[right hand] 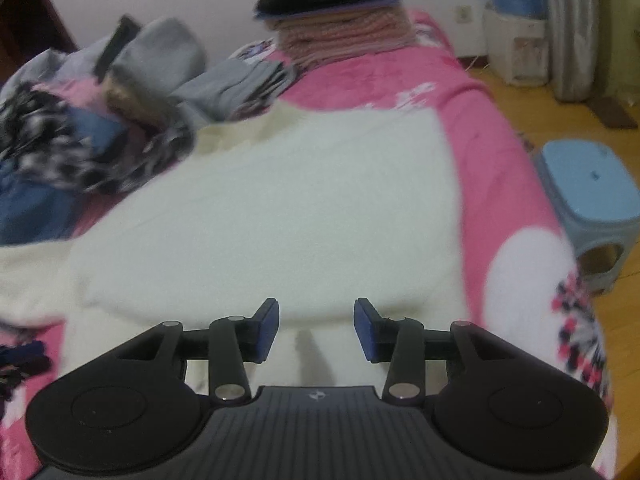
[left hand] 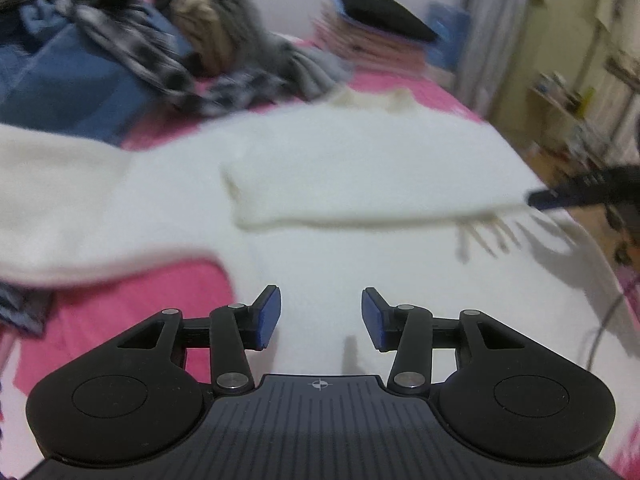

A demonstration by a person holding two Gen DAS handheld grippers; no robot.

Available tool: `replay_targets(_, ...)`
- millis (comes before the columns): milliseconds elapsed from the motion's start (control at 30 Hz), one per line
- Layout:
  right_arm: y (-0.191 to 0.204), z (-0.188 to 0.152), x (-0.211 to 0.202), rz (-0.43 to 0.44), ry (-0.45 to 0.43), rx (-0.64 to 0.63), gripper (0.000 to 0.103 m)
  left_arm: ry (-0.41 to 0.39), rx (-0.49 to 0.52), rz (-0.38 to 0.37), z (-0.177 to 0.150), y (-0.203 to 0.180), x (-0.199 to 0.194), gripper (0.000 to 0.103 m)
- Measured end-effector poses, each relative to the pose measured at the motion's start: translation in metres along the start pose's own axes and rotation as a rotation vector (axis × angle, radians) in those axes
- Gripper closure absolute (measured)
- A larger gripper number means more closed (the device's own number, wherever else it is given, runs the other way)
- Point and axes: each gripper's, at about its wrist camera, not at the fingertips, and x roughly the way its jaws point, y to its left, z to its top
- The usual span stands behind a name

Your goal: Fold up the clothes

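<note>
Cream knit: a white sweater (right hand: 260, 208) is lying spread on the pink bedcover (right hand: 480, 128), its upper half already doubled over the lower layer, a thick rolled fold edge (left hand: 256, 216) facing the cameras.
Risk: the soft, bulky fold is looking likely to spring back or slump sideways if nothing is pressing it flat; the loose left sleeve (left hand: 60, 200) trailing off toward the bed's edge could drag the stack askew once it is being pulled.
Axis: the garment's long axis is running from the near hem up to the collar (left hand: 372, 100), which is pointing away toward the wall; the free sleeve is splaying out to the left.
Left gripper (left hand: 321, 318): hovering above the near hem, blue pads parted about halfway, nothing between them.
Right gripper (right hand: 316, 330): likewise half-spread and gripping nothing, poised over the fold edge.
Surroundings: an unfolded heap (right hand: 80, 140) is waiting at left; a folded stack (right hand: 336, 12) is sitting by the wall; a blue stool (right hand: 592, 192) is standing on the floor.
</note>
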Motion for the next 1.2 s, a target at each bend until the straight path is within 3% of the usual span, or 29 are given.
replay_targets(100,0.021,-0.019,-0.008,0.024,0.046,-0.053,0.049,0.045,0.023,-0.031,-0.016,-0.018,-0.002,0.053)
replay_targets(133,0.029,-0.027,-0.009,0.021,0.057,-0.082,0.041,0.059,0.025,-0.038,-0.022,-0.023,-0.001,0.052)
replay_targets(233,0.06,-0.056,-0.007,-0.057,0.081,-0.246,0.03,0.12,0.03,-0.047,-0.038,-0.035,0.006,0.05)
replay_targets(300,0.076,-0.077,0.004,-0.139,0.111,-0.366,0.025,0.133,0.038,-0.01,-0.047,-0.041,0.01,0.048)
replay_targets(467,0.077,-0.088,0.01,-0.197,0.102,-0.33,0.001,0.134,0.043,0.028,-0.052,-0.051,0.008,0.029)
replay_targets(667,0.077,-0.093,0.012,-0.209,0.089,-0.307,0.0,0.181,0.008,0.027,-0.053,-0.055,0.011,0.001)
replay_targets(833,0.073,-0.098,0.012,-0.2,0.051,-0.302,0.0,0.186,0.038,0.06,-0.057,-0.063,0.013,0.0)
replay_targets(1200,0.072,-0.094,0.012,-0.199,0.051,-0.268,0.0,0.213,-0.01,0.079,-0.056,-0.06,0.016,0.0)
